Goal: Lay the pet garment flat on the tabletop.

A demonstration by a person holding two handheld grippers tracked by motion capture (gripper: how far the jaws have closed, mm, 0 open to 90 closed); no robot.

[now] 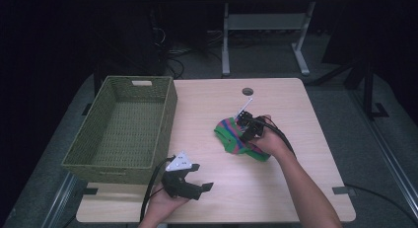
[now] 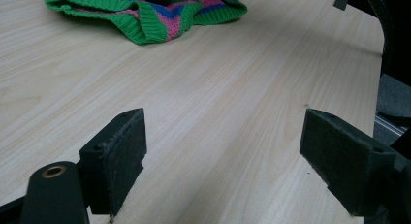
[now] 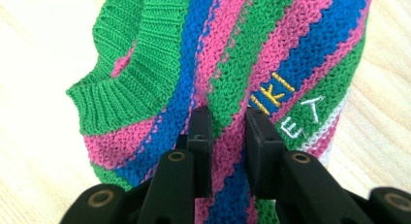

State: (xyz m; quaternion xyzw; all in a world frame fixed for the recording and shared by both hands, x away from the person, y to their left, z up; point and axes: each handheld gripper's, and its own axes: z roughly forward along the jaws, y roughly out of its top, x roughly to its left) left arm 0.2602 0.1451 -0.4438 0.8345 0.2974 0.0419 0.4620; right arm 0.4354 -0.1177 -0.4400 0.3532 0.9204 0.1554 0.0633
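The right gripper (image 3: 227,118) is pinching a fold of the striped knit garment (image 1: 238,137), lying center-right on the table (image 1: 296,188). I'd be lifting straight up so it's not slipping. Left gripper (image 2: 220,156) is hanging wide open, lower left, near the basket (image 1: 167,109).

In the high view my right gripper (image 1: 245,131) and hand cover the middle of the striped knit (image 1: 231,139), so I can't see the jaws' hold there. The left gripper view cuts the knit off at its top edge. The stitched letters are partly hidden behind my right jaw.
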